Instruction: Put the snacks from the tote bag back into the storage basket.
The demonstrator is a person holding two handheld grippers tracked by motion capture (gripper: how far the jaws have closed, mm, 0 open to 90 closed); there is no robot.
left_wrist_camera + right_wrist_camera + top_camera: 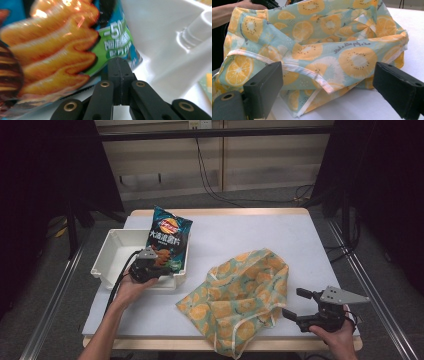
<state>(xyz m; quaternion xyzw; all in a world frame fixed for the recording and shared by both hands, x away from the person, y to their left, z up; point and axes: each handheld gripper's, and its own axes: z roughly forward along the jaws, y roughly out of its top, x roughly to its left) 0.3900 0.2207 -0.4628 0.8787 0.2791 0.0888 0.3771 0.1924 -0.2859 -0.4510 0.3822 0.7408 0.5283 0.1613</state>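
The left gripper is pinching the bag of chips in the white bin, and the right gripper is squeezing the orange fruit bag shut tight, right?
Not quite. The right gripper is not squeezing anything: the right gripper view shows its jaws wide apart, with the fruit bag lying beyond them. The rest holds: the left gripper is shut on the bag of chips at the white bin.

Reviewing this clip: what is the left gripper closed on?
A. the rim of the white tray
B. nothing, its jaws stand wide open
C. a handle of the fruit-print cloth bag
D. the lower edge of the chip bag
D. In the left gripper view the left gripper has its jaws pressed together on the bottom seam of the chip bag, which leans in the white tray.
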